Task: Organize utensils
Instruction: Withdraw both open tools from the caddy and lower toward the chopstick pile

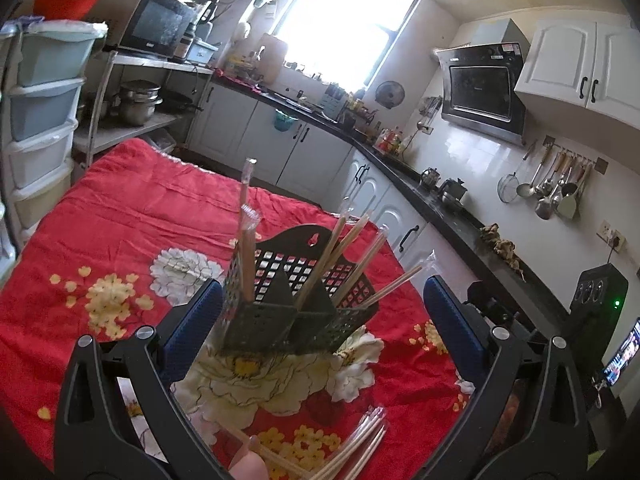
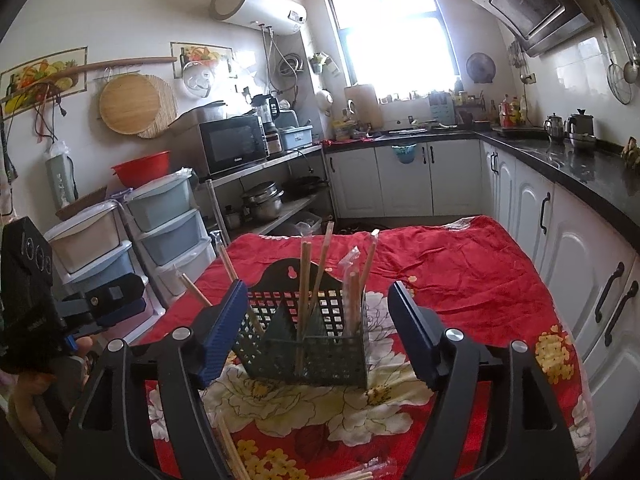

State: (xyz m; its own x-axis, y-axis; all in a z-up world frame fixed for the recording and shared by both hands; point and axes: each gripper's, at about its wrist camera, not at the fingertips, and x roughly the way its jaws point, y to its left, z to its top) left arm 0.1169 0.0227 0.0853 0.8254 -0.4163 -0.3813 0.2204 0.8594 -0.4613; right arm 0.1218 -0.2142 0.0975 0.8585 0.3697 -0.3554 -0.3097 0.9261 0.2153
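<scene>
A black perforated utensil holder [image 1: 296, 300] stands upright on the red flowered tablecloth [image 1: 120, 216]. Several wrapped chopsticks [image 1: 348, 260] stand in its compartments. My left gripper [image 1: 320, 304] is open and empty, its blue fingers [image 1: 192, 328] on either side of the holder, just in front of it. More wrapped chopsticks [image 1: 344, 452] lie on the cloth below it. In the right wrist view the holder [image 2: 308, 340] sits between my open, empty right gripper [image 2: 316, 320]. The left gripper [image 2: 116, 304] shows at the left edge. Loose chopsticks [image 2: 236, 452] lie near the bottom.
Plastic drawer units [image 2: 168, 220] and a metal shelf with pots [image 2: 264, 200] stand left of the table. White cabinets with a black countertop [image 2: 560, 160] run along the right and back. A phone [image 1: 624, 352] is lit at the right.
</scene>
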